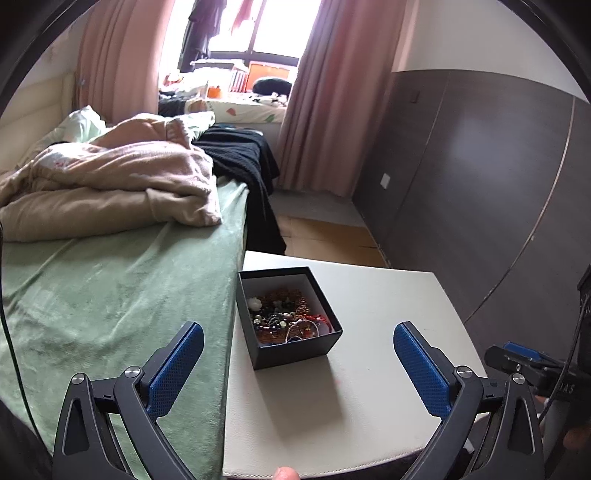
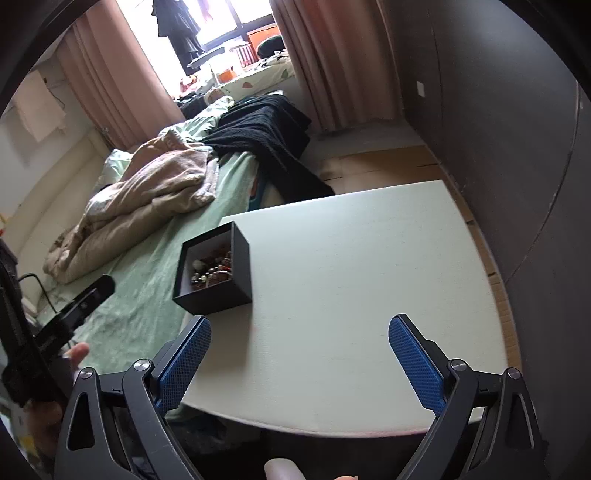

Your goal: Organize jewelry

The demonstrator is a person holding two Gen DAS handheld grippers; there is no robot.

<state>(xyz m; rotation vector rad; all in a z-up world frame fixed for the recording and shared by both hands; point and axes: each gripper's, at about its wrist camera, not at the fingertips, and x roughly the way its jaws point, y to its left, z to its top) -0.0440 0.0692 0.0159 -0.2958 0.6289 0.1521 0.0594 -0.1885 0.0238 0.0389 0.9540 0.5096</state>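
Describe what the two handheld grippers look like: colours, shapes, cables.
Both the left gripper and right gripper have black angular linkage arms with silver pivot bolts and blue cross-hatched finger pads. A thin black cable trails by the right gripper's body.

1. Tabletop [image 1: 369, 369]: white, butts against the bed's side.
2. Bed [image 1: 110, 295]: green sheet, rumpled beige blanket [image 1: 110, 177] toward the head end.
3. Black knit garment [image 1: 243, 155] draped over the bed's edge, next to the blanket.
4. Pink curtains [image 1: 325, 92] on both sides of a bright window [image 1: 266, 26].
5. Dark wardrobe [image 1: 480, 166] along the right wall.
6. Wood floor [image 1: 325, 236] between bed and wardrobe.
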